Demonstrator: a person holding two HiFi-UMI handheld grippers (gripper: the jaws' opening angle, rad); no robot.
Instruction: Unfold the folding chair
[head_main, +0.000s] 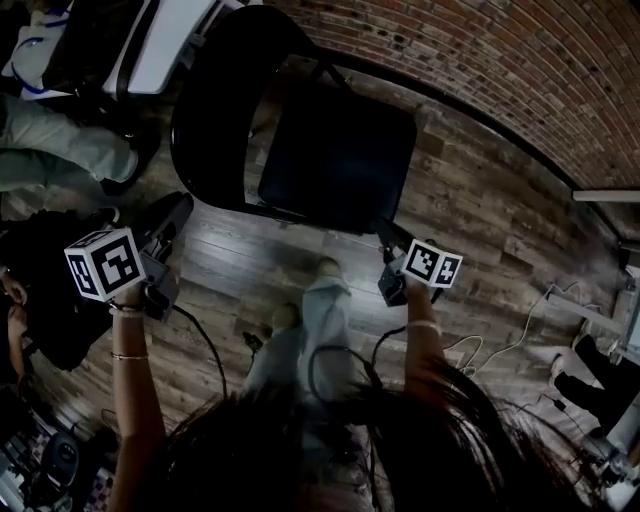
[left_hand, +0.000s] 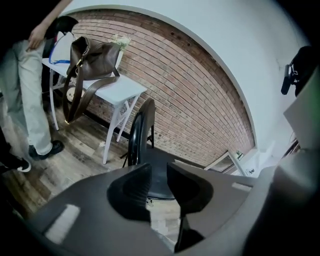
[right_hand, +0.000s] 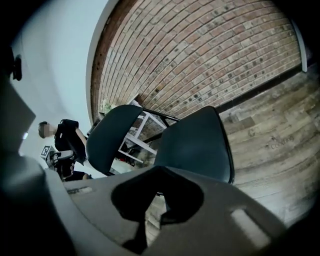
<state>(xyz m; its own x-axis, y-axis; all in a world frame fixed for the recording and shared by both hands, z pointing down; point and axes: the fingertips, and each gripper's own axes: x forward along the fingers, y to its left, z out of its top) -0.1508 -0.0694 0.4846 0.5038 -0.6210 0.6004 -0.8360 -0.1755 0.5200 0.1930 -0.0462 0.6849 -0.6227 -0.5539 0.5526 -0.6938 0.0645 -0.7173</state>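
The black metal folding chair (head_main: 335, 160) stands opened on the wood-plank floor (head_main: 480, 210) before the red brick wall (head_main: 520, 60), and in the head view its seat hides its legs. The left gripper (head_main: 180, 208) hangs off to the chair's left, its jaws partly apart with nothing between them. The right gripper (head_main: 388, 236) has its jaws together and empty, right by the seat's front corner, though the dim light leaves it unclear whether they touch.

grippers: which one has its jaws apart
The left gripper: its jaws stand apart with an empty gap, and the folding chair shows beyond them. The right gripper has its jaws pressed together, holding nothing.
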